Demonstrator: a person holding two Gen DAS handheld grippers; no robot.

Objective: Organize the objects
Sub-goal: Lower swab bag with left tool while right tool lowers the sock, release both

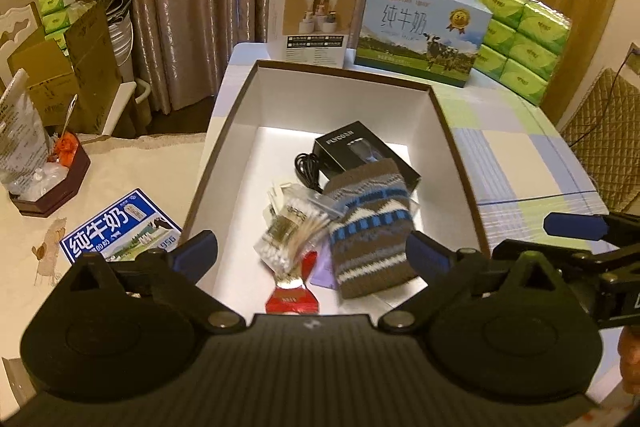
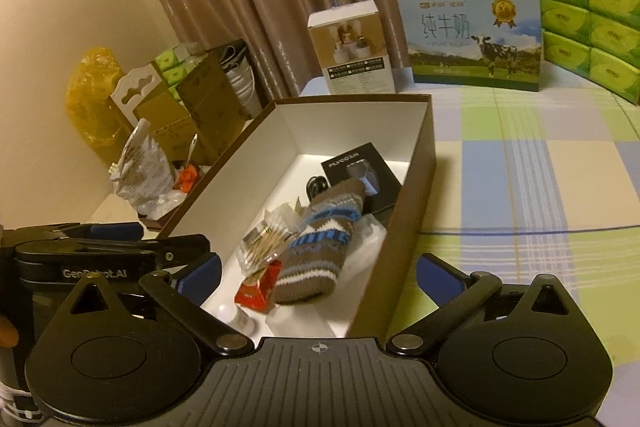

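The brown, blue and white knitted pouch [image 1: 370, 227] lies in the brown white-lined cardboard box [image 1: 224, 147] on the table, long axis running away, directly ahead of the left gripper [image 1: 308, 251]; right gripper [image 2: 318, 273] is offset. Both jaws stand wide, empty.

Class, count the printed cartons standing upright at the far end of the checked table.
2: the white carton on the left, the milk carton beside it. Others may be hidden.
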